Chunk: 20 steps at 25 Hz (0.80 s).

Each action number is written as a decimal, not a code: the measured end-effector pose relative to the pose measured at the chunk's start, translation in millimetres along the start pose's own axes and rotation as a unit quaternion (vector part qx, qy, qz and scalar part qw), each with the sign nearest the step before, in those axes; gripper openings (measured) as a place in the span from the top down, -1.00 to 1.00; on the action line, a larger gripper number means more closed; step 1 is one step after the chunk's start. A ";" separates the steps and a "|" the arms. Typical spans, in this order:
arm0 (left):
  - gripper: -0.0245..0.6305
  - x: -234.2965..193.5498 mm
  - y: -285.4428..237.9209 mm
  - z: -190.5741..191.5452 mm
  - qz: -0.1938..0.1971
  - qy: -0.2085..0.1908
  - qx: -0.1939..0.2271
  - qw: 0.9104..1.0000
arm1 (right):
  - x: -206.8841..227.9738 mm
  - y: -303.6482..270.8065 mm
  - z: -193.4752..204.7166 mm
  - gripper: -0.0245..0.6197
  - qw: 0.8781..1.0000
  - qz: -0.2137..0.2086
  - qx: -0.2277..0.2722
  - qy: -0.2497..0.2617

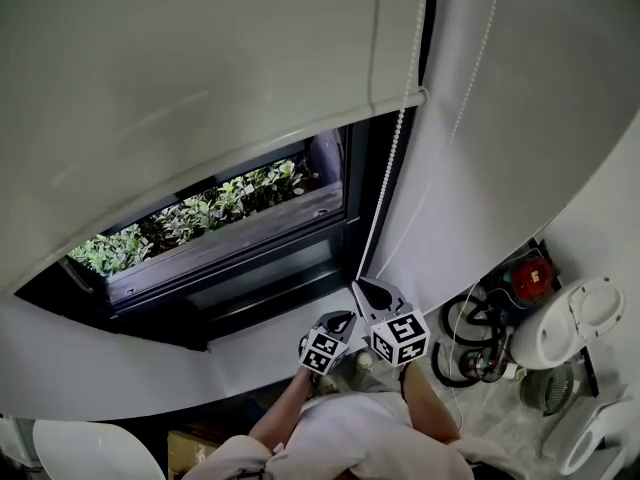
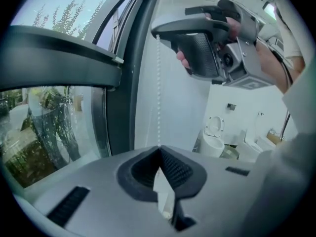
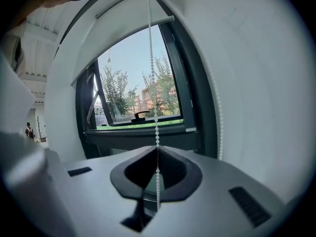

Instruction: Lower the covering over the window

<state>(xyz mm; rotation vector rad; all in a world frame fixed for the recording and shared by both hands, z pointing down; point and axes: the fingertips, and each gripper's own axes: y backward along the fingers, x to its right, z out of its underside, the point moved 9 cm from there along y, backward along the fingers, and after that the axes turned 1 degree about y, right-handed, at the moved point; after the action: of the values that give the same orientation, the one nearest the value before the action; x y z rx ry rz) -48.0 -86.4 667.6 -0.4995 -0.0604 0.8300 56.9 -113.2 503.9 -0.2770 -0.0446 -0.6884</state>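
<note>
Between right gripper's (image 3: 157,150) fingers (image 3: 189,180), pinched bead chain (image 3: 153,95)

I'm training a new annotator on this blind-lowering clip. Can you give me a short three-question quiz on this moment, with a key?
1. True or false: the blind already covers the whole window.
2. What is the right gripper shut on?
A. the bead chain
B. the window handle
C. the blind's bottom bar
3. Fill in: the ____ gripper grips the bead chain higher up than the left gripper does.

Key: 1 false, since glass and plants show below the blind. 2 A. 3 right.
</note>
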 end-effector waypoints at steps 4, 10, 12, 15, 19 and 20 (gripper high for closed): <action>0.88 -1.7 -3.0 17.1 0.005 0.019 0.008 1.000 | 1.7 -1.4 14.4 0.92 1.000 -0.001 -0.003 -0.005; 0.87 -1.3 15.1 14.1 -0.006 0.034 0.024 0.999 | 7.0 1.4 16.2 0.92 1.000 -0.003 0.002 -0.010; 0.87 -0.6 26.6 2.3 -0.007 0.035 0.039 0.999 | 7.9 1.6 16.6 0.92 1.000 -0.005 0.002 -0.010; 0.74 -1.3 48.9 -27.2 -0.008 0.031 0.073 0.997 | 8.6 2.2 17.2 0.92 1.000 -0.006 0.003 -0.009; 0.69 -5.4 81.7 -83.1 -0.015 0.012 0.131 0.991 | 10.1 3.5 17.4 0.92 1.000 -0.009 0.003 -0.008; 0.69 -6.5 88.8 -98.3 -0.017 0.003 0.144 0.989 | 10.4 3.8 17.2 0.92 1.000 -0.009 0.003 -0.008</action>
<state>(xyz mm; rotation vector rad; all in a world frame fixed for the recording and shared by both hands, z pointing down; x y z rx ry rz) -90.0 -80.3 542.0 -0.2282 0.0562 0.7877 68.2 -112.3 520.9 -0.2766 -0.0652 -0.7046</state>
